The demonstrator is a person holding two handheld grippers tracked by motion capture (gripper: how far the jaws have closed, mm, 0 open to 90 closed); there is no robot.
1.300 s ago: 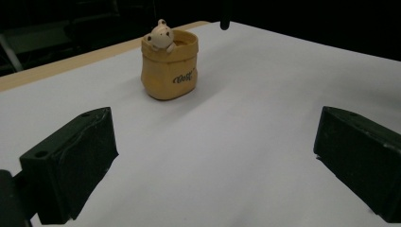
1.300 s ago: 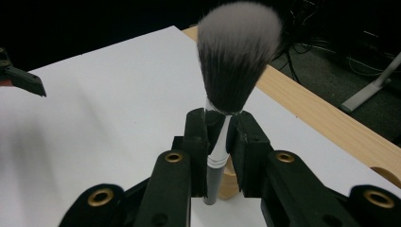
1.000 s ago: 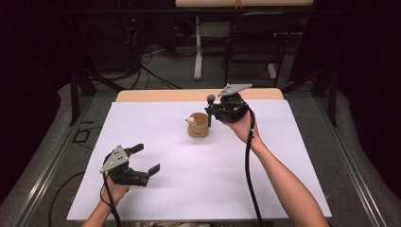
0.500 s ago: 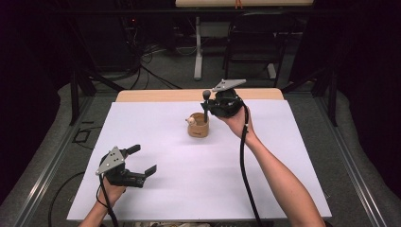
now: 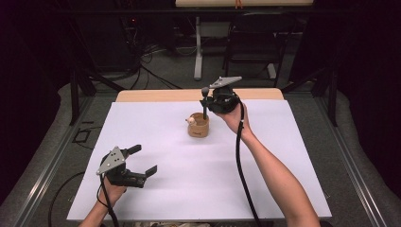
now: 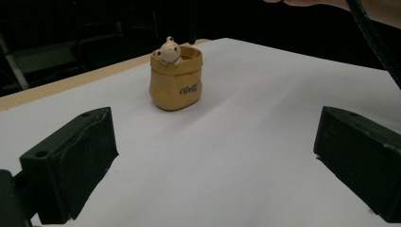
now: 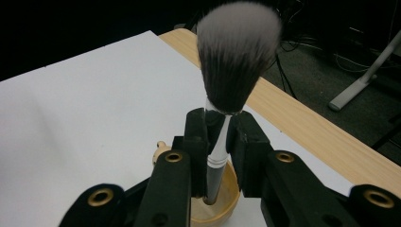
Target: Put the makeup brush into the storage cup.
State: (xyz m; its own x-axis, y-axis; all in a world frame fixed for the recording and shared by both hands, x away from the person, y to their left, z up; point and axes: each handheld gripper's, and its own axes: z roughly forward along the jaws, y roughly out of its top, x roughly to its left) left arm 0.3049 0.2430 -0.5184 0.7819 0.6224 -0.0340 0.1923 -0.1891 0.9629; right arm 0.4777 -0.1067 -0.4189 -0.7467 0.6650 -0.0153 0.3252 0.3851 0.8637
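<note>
Brush [image 7: 222, 123] pinched upright in right hand-held gripper [image 5: 211, 100], handle tip inside cup [image 5: 198, 125] at upper centre of counter [image 5: 283, 156]. Placement nearly done; release left. Left hand-held gripper [image 5: 143, 161] spread, empty, lower left.

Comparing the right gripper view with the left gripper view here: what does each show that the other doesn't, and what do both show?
Right gripper view: the brush, bristles up, its handle clamped between the right tongs and its lower end inside the cup; also a floor with cables beyond the table.

Left gripper view: the left tongs open with nothing between them, the cup's outside with its lettering and a small bear figure at the rim, and the other arm's cable.

Both: the tan cup, the white sheet and the wooden table edge.
</note>
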